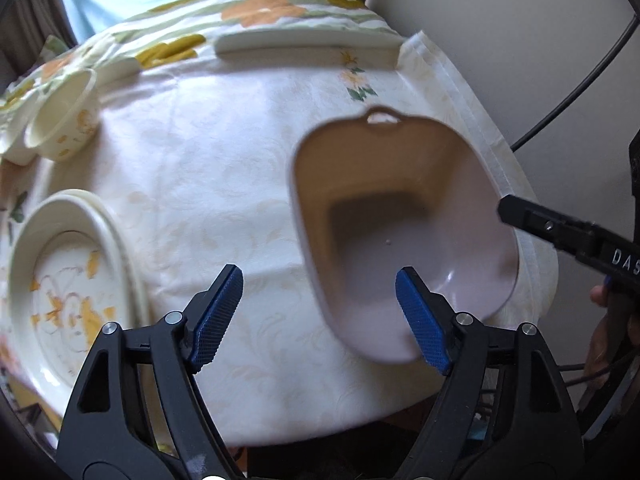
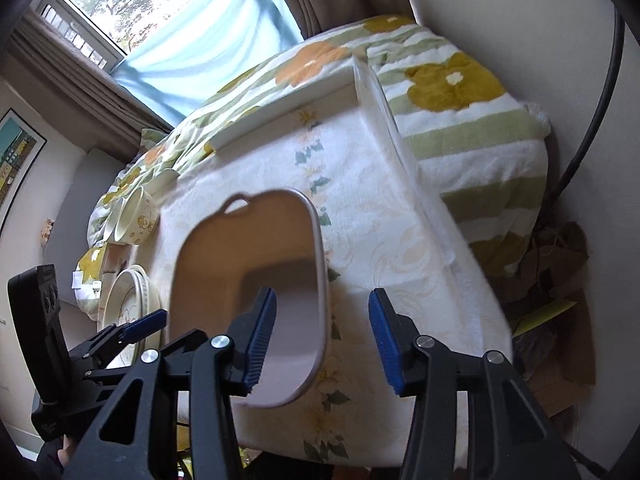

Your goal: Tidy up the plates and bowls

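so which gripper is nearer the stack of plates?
Left. The left gripper sits between the stack of plates and the pink tub, jaws open. The right gripper straddles the tub's far rim, away from the plates.

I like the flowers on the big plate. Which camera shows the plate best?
The left wrist view. There the plate lies close at the left edge, so its orange flower pattern and stacked rims show. In the right wrist view the plate is small, seen at a slant and partly hidden behind the left gripper.

Sunlit window (image 2: 132,8), blue curtain (image 2: 208,68), floral blanket (image 2: 460,92), pale wall (image 2: 500,4)
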A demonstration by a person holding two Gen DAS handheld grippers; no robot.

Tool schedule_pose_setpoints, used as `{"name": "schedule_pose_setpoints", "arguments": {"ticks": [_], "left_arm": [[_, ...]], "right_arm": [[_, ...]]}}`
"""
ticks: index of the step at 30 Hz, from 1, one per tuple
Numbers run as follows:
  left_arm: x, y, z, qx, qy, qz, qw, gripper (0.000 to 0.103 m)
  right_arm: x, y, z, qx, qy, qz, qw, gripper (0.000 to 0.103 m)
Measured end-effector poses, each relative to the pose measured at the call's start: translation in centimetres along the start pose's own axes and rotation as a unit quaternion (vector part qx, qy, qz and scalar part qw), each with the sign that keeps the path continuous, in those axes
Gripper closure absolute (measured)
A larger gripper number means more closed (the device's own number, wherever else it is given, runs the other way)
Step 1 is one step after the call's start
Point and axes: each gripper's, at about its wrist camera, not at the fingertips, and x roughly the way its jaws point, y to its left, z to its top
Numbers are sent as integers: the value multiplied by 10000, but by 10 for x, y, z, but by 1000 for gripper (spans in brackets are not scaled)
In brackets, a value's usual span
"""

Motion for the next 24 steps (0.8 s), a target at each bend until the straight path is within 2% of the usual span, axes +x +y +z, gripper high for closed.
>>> {"name": "schedule_pose_setpoints", "arguments": {"ticks": [4,8,9,10,11,12,13,15,19,24], "left_arm": [[-49,23,-1,-235,-357,207,9989,26],[-106,53,-1,-560,-872,449,9936,25],[-119,61,-1,-652,-1025,505,9913,24],[-135,71,-1,-769,-1233,559,9878,17],[-145,79,1,-858,-1397,625,9845,5],[-155,88,3,-948,-1580,741,9801,0],[-163,97,4,-1009,-1724,843,9762,0],[-172,118,11,-1116,-1801,981,9724,0],[-173,167,27,-1428,-1698,1058,9693,0],[-158,238,45,-1955,-1446,594,9682,0]], "right_arm": [[-32,27,12,-498,-255,58,9984,59],[-52,71,26,-1100,-425,449,9920,59],[-54,85,29,-1238,-434,535,9899,55],[-53,95,32,-1338,-431,575,9884,37],[-53,108,36,-1444,-433,640,9865,24],[-52,119,39,-1535,-468,751,9842,5],[-51,133,44,-1612,-537,911,9812,2],[-43,154,51,-1703,-543,1062,9781,1],[-18,198,66,-1913,-334,1037,9755,1],[19,241,83,-1658,-213,953,9813,1]]}}
